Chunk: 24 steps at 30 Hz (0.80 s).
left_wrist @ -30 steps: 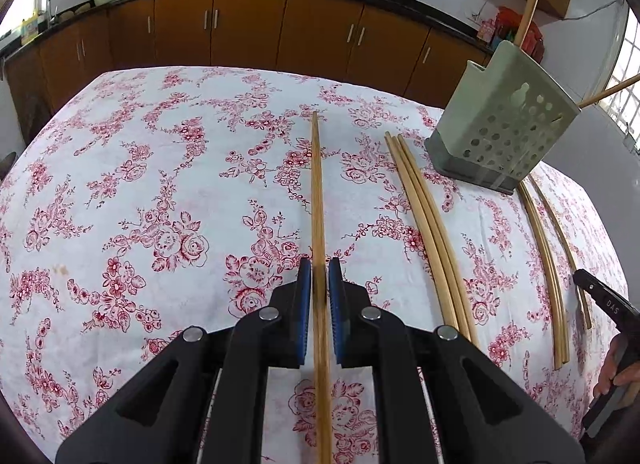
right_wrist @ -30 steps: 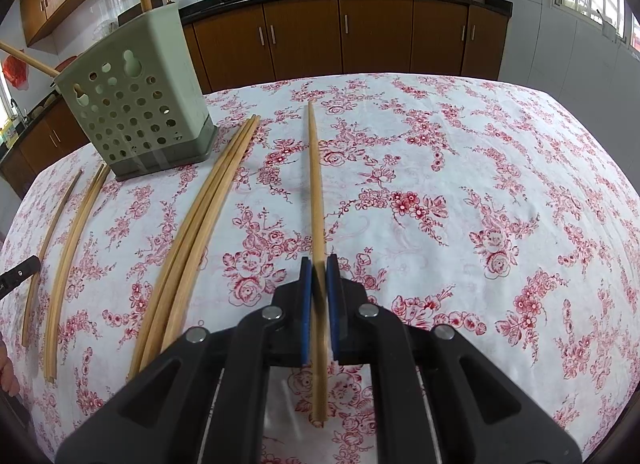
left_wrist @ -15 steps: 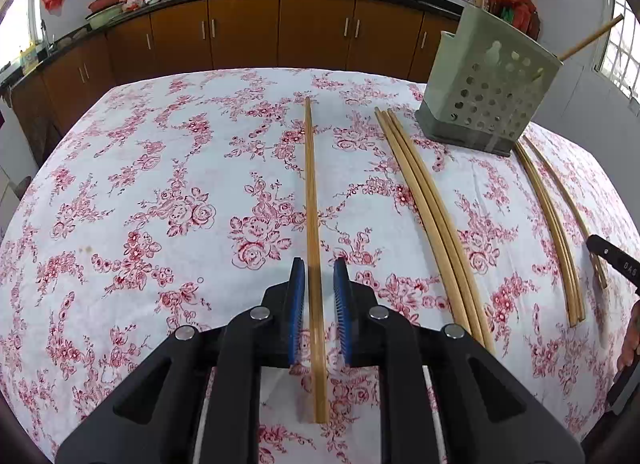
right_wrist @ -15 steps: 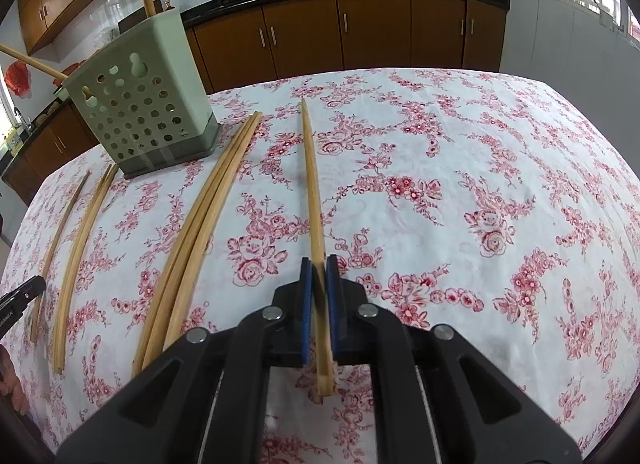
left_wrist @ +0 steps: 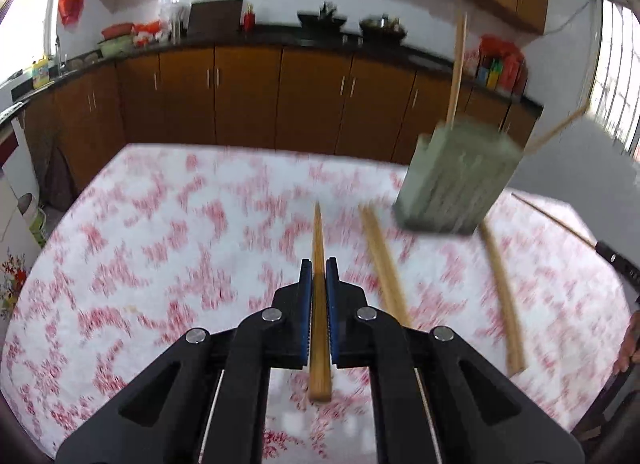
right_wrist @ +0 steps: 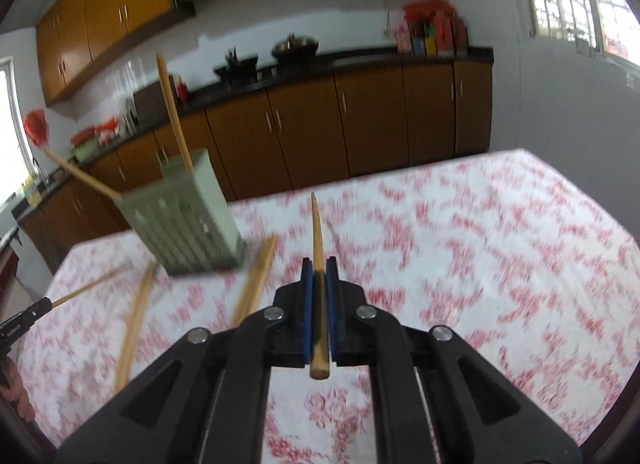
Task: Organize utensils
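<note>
The left gripper [left_wrist: 319,270] is clamped on a wooden chopstick [left_wrist: 319,248], whose tip points toward the near-left of the green utensil holder [left_wrist: 456,180]. The right gripper [right_wrist: 319,269] likewise pinches a second chopstick [right_wrist: 317,232], tip aimed to the right of the holder [right_wrist: 188,212]. Two chopsticks stand in the holder; loose pairs [left_wrist: 384,260] lie on the floral tablecloth [left_wrist: 160,248] just in front of it. Motion blur obscures finer detail.
</note>
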Available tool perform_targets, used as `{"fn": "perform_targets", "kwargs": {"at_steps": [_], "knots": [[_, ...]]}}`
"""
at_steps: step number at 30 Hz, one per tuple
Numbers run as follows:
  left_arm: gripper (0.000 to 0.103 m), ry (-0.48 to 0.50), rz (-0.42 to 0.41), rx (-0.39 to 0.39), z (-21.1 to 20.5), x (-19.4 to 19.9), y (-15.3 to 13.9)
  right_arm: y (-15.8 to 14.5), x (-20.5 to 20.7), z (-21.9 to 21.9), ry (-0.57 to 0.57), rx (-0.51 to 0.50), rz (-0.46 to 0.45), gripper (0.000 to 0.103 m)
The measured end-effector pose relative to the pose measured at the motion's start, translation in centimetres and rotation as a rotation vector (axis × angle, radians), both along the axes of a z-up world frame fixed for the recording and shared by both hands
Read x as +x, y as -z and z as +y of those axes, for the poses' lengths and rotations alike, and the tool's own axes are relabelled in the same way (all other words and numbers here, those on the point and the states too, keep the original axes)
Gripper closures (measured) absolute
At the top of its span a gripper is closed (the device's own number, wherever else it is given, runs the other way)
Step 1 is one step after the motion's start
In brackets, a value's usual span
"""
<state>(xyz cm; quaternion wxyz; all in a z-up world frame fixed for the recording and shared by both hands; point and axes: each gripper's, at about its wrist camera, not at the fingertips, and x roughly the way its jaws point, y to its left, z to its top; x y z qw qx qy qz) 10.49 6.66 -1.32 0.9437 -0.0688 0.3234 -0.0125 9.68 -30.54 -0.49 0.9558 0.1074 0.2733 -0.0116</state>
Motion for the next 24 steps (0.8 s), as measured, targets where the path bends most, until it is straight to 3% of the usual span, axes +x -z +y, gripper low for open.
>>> {"fn": "perform_targets", "kwargs": {"at_steps": [6, 16, 24], "knots": [[0.096, -0.009, -0.105, -0.026, 0.4, -0.3, -3.9, -2.6, -0.3, -0.2, -0.001, -0.003, -0.068, 0.095], [0.096, -0.005, -0.110, -0.022, 0.2, -0.1, -3.8, -2.1, 0.0, -0.1, -0.007, -0.008, -0.043, 0.095], [0.096, -0.003, -0.109, -0.021, 0.1, -0.1, -3.8, 0.8, 0.9, 0.2, -0.030, 0.002, 0.049, 0.095]]}}
